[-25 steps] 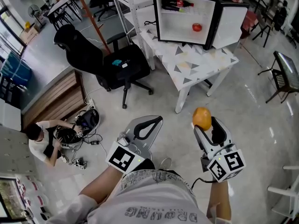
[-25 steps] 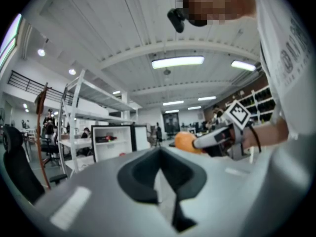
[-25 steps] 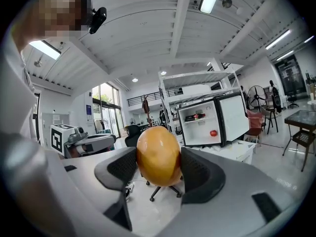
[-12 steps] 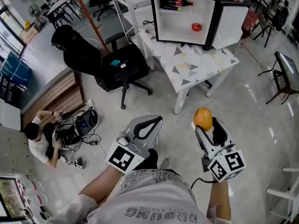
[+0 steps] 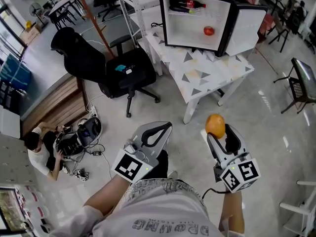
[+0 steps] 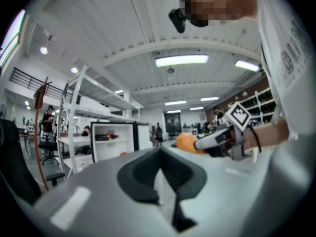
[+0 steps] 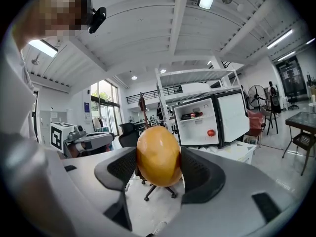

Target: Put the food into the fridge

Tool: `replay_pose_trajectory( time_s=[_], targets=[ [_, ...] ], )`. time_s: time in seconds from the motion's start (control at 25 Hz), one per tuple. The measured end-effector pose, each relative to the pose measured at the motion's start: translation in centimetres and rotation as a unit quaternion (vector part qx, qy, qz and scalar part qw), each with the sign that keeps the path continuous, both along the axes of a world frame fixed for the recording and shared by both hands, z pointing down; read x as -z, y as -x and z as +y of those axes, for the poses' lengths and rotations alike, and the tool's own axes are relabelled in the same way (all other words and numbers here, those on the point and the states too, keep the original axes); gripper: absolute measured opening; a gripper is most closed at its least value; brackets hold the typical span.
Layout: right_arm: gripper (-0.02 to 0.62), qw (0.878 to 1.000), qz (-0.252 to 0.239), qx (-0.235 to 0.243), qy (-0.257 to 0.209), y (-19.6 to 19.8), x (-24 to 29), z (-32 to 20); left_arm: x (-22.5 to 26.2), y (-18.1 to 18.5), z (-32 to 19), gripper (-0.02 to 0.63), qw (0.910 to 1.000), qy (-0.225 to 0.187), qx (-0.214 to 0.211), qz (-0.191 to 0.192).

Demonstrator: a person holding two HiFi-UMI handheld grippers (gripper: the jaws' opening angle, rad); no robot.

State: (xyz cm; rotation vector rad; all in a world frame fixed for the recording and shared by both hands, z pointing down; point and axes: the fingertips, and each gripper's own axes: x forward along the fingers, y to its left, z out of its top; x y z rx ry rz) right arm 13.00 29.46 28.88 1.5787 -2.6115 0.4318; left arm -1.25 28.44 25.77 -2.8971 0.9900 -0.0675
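Orange: the orange [image 5: 215,125] is clamped from both sides between the fingers of the right gripper [image 5: 217,132]. It is held up in the air over the floor.
Left gripper: the left gripper [image 5: 162,129] has its fingers pressed together with nothing between them. It is carried level at 9 o'clock of the right one.
Fridge: the fridge [image 5: 170,16] stands on a white bench [image 5: 210,75] at about 12 o'clock from the orange and well apart from it. Its door [image 5: 247,26] is swung open to 3 o'clock.
Already inside: a bottle [image 5: 186,5] lies on the upper shelf. A small red fruit [image 5: 209,30] sits lower down, toward 4 o'clock of the bottle.
Done so far: judging by this, the orange is picked up, the fridge is open, and some food is stored.
Left to do: cross the floor to the bench, reach into the fridge, set the orange on a free spot and let go.
In the way: a black office chair [image 5: 126,70] stands at 10 o'clock of the grippers, clear of a straight line to the fridge.
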Motion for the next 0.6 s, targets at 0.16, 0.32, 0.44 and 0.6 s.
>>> replay_pose_trajectory(
  time_s=[0.16, 0.32, 0.44, 0.6],
  targets=[
    [0.272, 1.0, 0.005, -0.003, 0.005, 0.0, -0.6, -1.9, -0.7, 0.2, -2.0, 0.009, 1.0, 0.008, 0.0, 0.001],
    [0.272, 1.0, 0.009, -0.003, 0.011, 0.2, -1.3, -4.2, -1.2, 0.4, -4.5, 0.009, 1.0, 0.01, -0.001, -0.001],
    [0.272, 1.0, 0.006, -0.004, 0.01, 0.3, -1.6, -6.1, -1.5, 0.5, -6.5, 0.009, 0.9999, 0.012, -0.001, 0.0],
    [0.272, 1.0, 0.006, -0.002, 0.008, 0.6, -1.6, -9.0, -1.8, 0.7, -9.3, 0.009, 0.9999, 0.014, 0.0, 0.001]
  ],
)
